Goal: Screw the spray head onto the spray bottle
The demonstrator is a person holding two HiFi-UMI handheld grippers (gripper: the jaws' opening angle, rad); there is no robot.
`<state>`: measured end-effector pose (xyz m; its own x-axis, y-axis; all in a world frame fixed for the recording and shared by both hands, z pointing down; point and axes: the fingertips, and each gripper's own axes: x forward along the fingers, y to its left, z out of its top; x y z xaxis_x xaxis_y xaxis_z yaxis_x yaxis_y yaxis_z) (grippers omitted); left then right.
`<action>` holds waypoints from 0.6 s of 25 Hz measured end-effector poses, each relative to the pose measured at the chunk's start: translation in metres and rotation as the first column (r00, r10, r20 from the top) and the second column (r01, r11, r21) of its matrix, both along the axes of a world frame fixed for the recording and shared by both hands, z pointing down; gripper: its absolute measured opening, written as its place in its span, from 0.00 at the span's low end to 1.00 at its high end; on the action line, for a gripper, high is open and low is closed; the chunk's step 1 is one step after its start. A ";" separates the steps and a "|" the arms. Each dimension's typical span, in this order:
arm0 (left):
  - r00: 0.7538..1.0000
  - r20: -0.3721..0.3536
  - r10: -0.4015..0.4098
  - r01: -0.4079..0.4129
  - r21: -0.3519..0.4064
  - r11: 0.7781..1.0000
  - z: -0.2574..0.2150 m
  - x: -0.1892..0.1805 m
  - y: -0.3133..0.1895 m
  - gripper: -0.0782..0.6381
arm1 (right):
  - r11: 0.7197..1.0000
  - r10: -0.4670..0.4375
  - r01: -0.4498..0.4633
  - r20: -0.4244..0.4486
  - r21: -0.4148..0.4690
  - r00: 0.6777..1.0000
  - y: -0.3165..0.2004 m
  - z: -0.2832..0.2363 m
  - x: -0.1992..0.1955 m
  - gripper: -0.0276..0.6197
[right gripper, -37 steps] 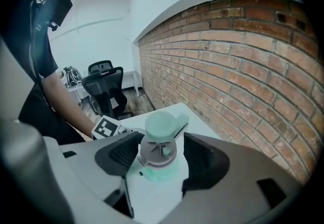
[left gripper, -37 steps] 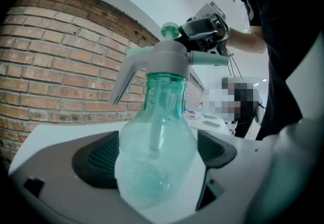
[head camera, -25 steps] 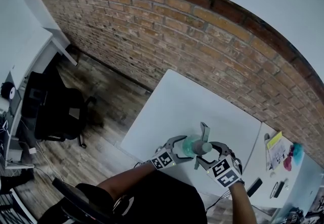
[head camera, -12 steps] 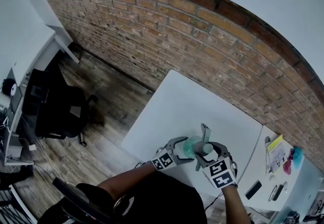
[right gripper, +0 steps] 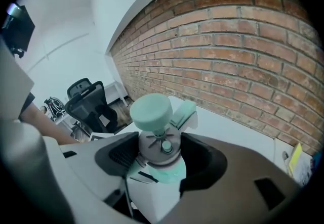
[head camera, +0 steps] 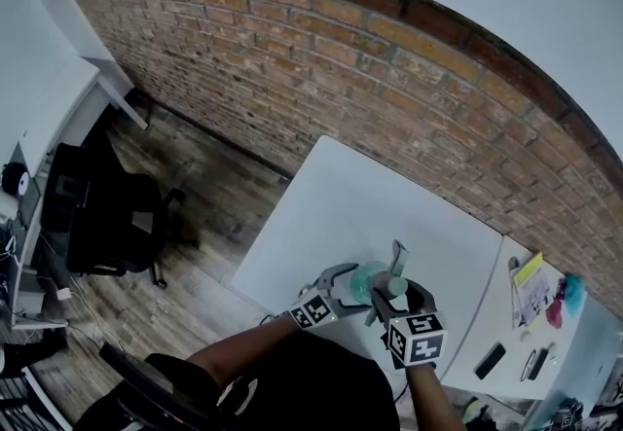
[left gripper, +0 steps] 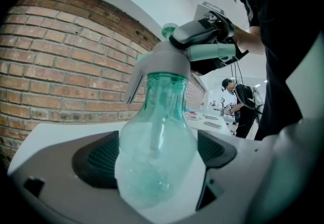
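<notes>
A clear teal spray bottle (left gripper: pixel 157 152) stands upright between the pads of my left gripper (left gripper: pixel 156 156), which is shut on its round body. In the head view the bottle (head camera: pixel 363 279) is held above the near edge of the white table (head camera: pixel 331 205). The grey spray head (left gripper: pixel 163 62) sits on the bottle's neck, trigger to the left. My right gripper (right gripper: pixel 159 156) comes from above and is shut on the spray head (right gripper: pixel 158 143), whose teal knob (right gripper: pixel 151 112) and nozzle (right gripper: pixel 183 113) stick out past the jaws. Both grippers, left (head camera: pixel 338 281) and right (head camera: pixel 397 297), meet at the bottle.
A brick wall (head camera: pixel 321 79) runs behind the table. A black office chair (head camera: pixel 107 215) stands on the wooden floor to the left. A second table at the right carries a yellow booklet (head camera: pixel 531 273), a black phone (head camera: pixel 490 359) and small items. A person (left gripper: pixel 243 99) stands far off.
My right gripper has turned on the spray head: its marker cube swung left and toward the person. The left gripper and the bottle have stayed in place.
</notes>
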<state>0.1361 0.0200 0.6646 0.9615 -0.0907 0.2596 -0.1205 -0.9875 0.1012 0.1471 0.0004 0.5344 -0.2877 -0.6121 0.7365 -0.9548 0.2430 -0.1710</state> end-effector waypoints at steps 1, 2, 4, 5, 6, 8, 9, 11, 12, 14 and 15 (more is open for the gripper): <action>1.000 0.001 0.001 -0.001 0.000 1.000 0.000 0.000 0.000 0.76 | 1.000 -0.008 0.008 0.011 0.002 1.000 0.001 -0.001 0.000 0.45; 1.000 0.002 0.002 -0.002 0.000 1.000 0.000 0.000 0.000 0.76 | 1.000 -0.026 0.026 0.023 0.003 0.999 0.001 -0.001 -0.001 0.45; 1.000 0.002 0.004 -0.004 0.000 1.000 0.000 0.000 -0.001 0.76 | 0.996 -0.089 0.089 0.040 -0.003 0.995 0.004 -0.003 -0.003 0.45; 1.000 0.002 0.005 -0.005 -0.001 1.000 0.000 0.000 -0.001 0.76 | 0.992 -0.126 0.126 0.039 -0.008 0.991 0.005 -0.004 -0.003 0.45; 1.000 0.003 0.006 -0.006 -0.002 1.000 0.001 0.000 -0.001 0.76 | 0.987 -0.157 0.158 0.036 -0.012 0.987 0.006 -0.006 -0.002 0.45; 1.000 0.004 0.006 -0.006 -0.002 1.000 0.001 0.001 -0.001 0.76 | 0.979 -0.201 0.202 0.030 -0.013 0.979 0.007 -0.012 0.003 0.45; 1.000 0.005 0.005 -0.005 -0.002 1.000 0.001 0.001 0.000 0.76 | 0.975 -0.223 0.223 0.021 -0.010 0.975 0.007 -0.016 0.006 0.45; 1.000 0.007 0.004 -0.004 -0.004 1.000 0.001 0.000 0.000 0.76 | 0.955 -0.297 0.297 -0.026 0.002 0.955 0.006 -0.024 0.009 0.45; 1.000 0.008 0.005 -0.005 -0.005 1.000 0.001 0.000 0.000 0.76 | 0.935 -0.353 0.355 -0.073 0.005 0.933 0.007 -0.028 0.009 0.45; 1.000 0.010 0.007 -0.007 -0.002 1.000 0.001 0.000 0.000 0.76 | 0.868 -0.489 0.495 -0.200 -0.020 0.849 0.011 -0.031 0.008 0.45; 1.000 0.011 0.007 -0.007 0.000 1.000 0.001 0.000 0.000 0.76 | 0.826 -0.554 0.562 -0.265 -0.050 0.789 0.013 -0.031 0.008 0.45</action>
<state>0.1360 0.0204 0.6654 0.9593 -0.0841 0.2697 -0.1147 -0.9884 0.0999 0.1550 0.0139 0.5037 -0.3893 -0.4266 0.8164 -0.6593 0.7479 0.0765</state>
